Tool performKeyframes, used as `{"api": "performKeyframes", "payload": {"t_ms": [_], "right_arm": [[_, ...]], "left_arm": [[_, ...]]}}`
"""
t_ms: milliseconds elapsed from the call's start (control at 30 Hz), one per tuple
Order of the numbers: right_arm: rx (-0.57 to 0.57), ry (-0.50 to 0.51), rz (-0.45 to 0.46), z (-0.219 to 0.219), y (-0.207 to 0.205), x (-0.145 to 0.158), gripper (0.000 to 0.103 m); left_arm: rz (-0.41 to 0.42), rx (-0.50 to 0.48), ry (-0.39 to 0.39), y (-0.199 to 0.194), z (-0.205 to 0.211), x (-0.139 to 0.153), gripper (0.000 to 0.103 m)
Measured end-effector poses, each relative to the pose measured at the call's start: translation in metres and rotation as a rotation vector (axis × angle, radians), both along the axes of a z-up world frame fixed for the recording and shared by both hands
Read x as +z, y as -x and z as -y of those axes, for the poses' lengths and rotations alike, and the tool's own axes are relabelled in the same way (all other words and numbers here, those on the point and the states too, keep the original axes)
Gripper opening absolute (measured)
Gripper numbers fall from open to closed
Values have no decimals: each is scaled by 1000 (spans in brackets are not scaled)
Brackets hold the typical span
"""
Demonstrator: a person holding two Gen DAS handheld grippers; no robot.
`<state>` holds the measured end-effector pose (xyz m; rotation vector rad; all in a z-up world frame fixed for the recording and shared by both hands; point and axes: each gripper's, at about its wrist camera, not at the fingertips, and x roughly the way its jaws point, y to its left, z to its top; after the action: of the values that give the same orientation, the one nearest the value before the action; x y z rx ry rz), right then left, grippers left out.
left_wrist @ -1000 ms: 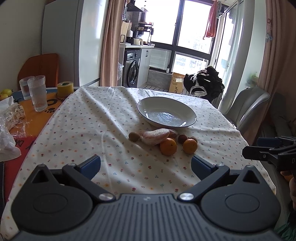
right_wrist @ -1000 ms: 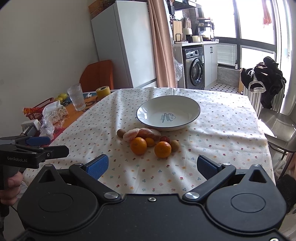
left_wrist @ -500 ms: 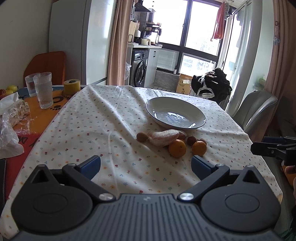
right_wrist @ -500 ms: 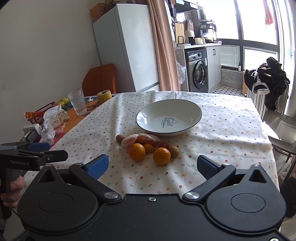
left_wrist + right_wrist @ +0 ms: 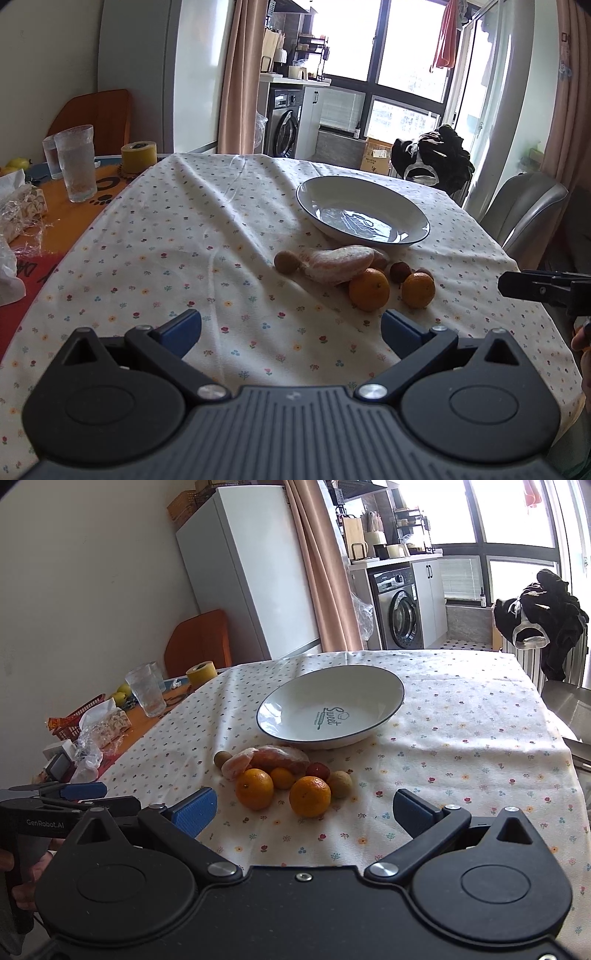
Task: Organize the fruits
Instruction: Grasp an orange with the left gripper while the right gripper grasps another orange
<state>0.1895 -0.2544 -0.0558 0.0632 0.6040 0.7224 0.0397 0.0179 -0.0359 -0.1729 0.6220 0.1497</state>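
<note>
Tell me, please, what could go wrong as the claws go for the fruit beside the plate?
The oranges sit packed against the smaller fruits, so the open right claw may nudge neighbours, which could roll on the wrinkled tablecloth. The soft peeled piece might get squashed. The left claw could bump the plate.

Sitting on the flowered cloth are one white round plate [image 5: 332, 705], three orange mandarins [image 5: 309, 796], two clear drinking glasses [image 5: 146, 694]

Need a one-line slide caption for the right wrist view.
Open right gripper faces a fruit pile in front of an empty plate on a floral tablecloth.
</note>
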Motion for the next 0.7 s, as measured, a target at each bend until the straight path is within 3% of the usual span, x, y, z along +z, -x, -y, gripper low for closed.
{"api": "performKeyframes", "payload": {"t_ms": [233, 500, 700], "right_arm": [[-12, -11, -38, -2, -24, -16, 101], [-12, 3, -79, -5, -41, -35, 89], [-10, 7, -92, -5, -49, -45, 78]], "left_arm": [[-10, 27, 20, -23, -2, -11, 101], [-13, -11, 54, -48, 7, -23, 100], [-9, -57, 96, -61, 19, -33, 87]]}}
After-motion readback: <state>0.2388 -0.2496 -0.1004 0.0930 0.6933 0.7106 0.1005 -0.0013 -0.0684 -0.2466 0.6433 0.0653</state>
